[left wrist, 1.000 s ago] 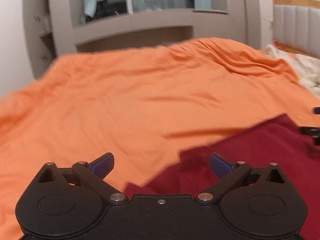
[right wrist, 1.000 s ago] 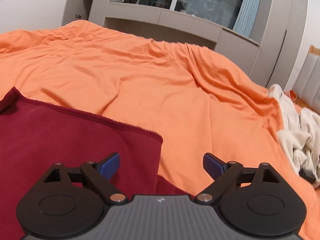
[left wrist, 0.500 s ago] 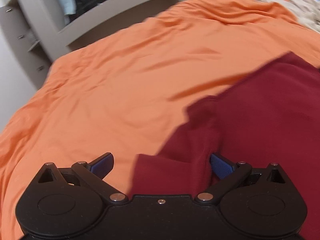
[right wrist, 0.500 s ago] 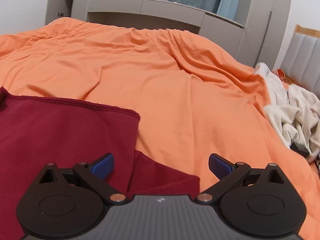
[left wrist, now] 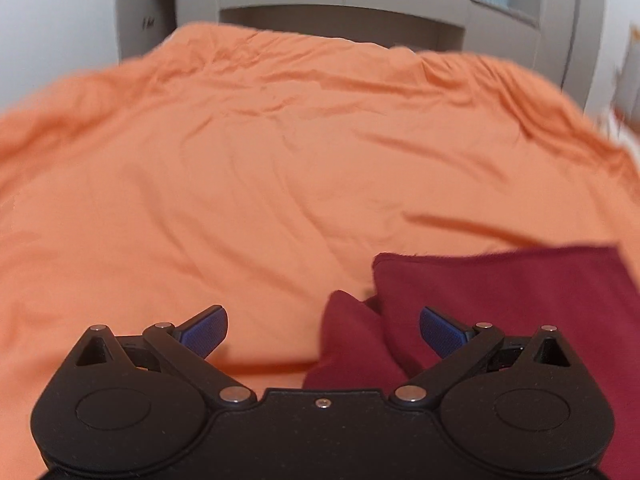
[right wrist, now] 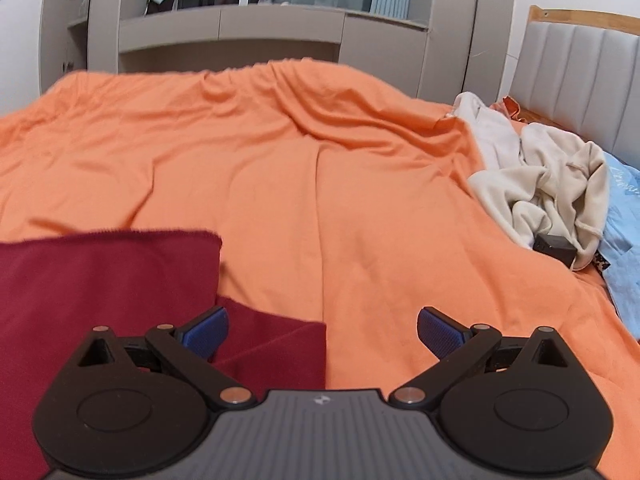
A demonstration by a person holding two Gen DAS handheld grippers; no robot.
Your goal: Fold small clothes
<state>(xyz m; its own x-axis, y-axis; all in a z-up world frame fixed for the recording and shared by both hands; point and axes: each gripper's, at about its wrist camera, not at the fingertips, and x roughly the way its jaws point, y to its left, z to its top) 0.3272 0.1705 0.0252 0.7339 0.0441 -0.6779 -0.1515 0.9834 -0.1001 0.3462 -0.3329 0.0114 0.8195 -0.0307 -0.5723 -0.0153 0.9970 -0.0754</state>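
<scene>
A dark red garment [left wrist: 500, 300] lies partly folded on the orange bed cover [left wrist: 240, 168]. In the left wrist view it fills the lower right, and a loose flap [left wrist: 352, 344] of it sits between the fingers. My left gripper [left wrist: 323, 333] is open over that left edge, holding nothing. In the right wrist view the same red garment [right wrist: 100, 280] covers the lower left, with a lower layer [right wrist: 276, 348] sticking out beneath. My right gripper [right wrist: 323, 332] is open above its right edge, nothing between the blue pads.
A heap of cream clothes [right wrist: 540, 184] and a light blue garment [right wrist: 624, 240] lie at the bed's right side, with a small black object [right wrist: 556, 248] beside them. A grey headboard [right wrist: 580, 76] and grey cabinets [right wrist: 280, 28] stand behind the bed.
The left gripper has swung from a leftward tilt to face straight across the bed, and the red flap has slipped off its right pad. The right gripper turned slightly right, both staying open.
</scene>
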